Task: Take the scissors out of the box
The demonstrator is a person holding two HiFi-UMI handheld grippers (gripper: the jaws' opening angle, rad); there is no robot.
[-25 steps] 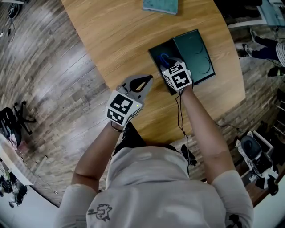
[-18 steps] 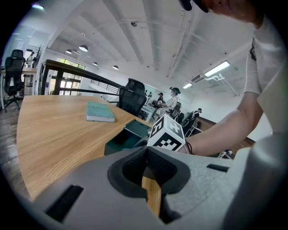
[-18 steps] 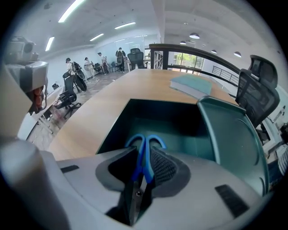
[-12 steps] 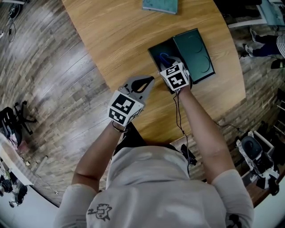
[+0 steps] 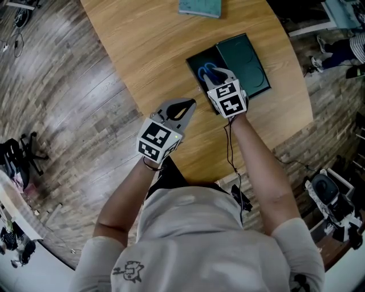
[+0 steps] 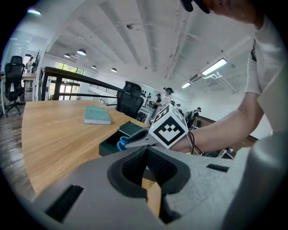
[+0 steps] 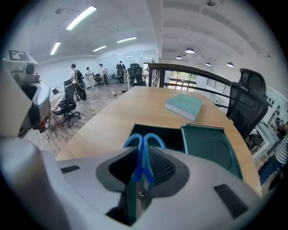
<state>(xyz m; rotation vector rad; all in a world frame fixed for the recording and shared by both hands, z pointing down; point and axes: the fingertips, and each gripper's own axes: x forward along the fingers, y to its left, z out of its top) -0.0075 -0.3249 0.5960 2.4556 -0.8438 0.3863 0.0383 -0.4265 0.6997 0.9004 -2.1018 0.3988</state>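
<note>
Risen right tongs (image 7: 142, 167), just closed, clamp blue-looped scissors (image 7: 144, 148).

No word, number or brand name can be read anywhere in the scene. The only printed signs are black-and-white square markers, set on the left marker cube (image 5: 157, 140) of the left gripper (image 5: 185, 105) and on the right marker cube (image 5: 228, 98) of the right gripper (image 5: 214, 73). A small dark drawing (image 5: 128, 268) on the person's grey shirt (image 5: 217, 239) bears no legible lettering. The cover of the teal book (image 5: 199, 7) on the table (image 5: 148, 51) is too small to read.
</note>
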